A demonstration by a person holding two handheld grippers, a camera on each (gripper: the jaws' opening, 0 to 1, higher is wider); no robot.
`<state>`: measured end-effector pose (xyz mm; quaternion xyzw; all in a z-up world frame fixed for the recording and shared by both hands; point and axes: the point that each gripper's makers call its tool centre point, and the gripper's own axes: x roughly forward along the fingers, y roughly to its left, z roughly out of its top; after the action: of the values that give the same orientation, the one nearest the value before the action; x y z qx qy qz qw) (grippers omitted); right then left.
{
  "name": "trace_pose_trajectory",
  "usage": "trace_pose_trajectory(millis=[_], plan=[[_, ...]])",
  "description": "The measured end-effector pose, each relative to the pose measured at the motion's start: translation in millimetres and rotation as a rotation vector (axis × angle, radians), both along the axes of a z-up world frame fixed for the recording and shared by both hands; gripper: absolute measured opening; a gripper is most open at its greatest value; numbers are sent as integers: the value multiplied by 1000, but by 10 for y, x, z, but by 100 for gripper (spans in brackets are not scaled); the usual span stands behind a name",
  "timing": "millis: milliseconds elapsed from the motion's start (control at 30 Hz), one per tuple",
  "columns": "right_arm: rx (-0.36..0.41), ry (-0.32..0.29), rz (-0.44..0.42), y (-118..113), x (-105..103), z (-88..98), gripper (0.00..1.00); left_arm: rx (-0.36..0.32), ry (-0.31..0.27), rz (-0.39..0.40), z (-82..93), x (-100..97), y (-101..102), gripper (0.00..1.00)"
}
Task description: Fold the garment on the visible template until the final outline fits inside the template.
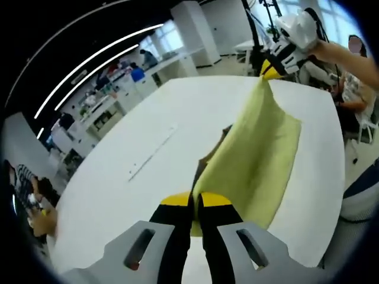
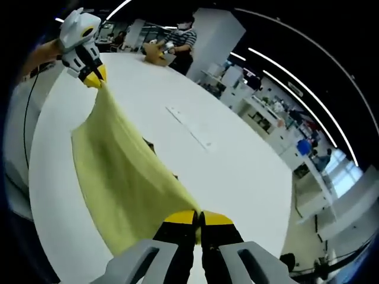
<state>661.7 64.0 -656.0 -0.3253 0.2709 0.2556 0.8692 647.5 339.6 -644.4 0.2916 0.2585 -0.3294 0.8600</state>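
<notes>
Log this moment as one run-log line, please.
left gripper: shut on garment | right gripper: shut on garment | yellow garment: stretched above white table

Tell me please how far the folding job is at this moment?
Early to middle. Done: both grippers have grasped the yellow-green garment; the left gripper and the right gripper are shut on opposite ends. In hand: the cloth is lifted, stretched between them above the white table. Left: laying it down folded; a dark patch shows underneath, maybe the template.
</notes>
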Motion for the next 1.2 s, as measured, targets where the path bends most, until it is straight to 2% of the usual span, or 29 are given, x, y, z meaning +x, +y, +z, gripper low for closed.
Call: trace_pose_trajectory(millis=[200,300,533,733,1000,1200], plan=[[9,45,-11,15,151,-263,0,-17,35,38,-263,163,28,2],[25,94,-17,19,205,-401,0,-33,81,61,-413,222,33,2],[68,146,-38,21,407,-643,0,-39,106,69,-651,410,70,2],[54,190,-30,25,497,-877,0,-18,127,57,-877,571,69,2],[58,230,-27,22,589,-1090,0,-7,149,51,-1108,705,84,3],[64,261,-27,15,605,-1213,0,7,161,50,-1260,737,121,3]])
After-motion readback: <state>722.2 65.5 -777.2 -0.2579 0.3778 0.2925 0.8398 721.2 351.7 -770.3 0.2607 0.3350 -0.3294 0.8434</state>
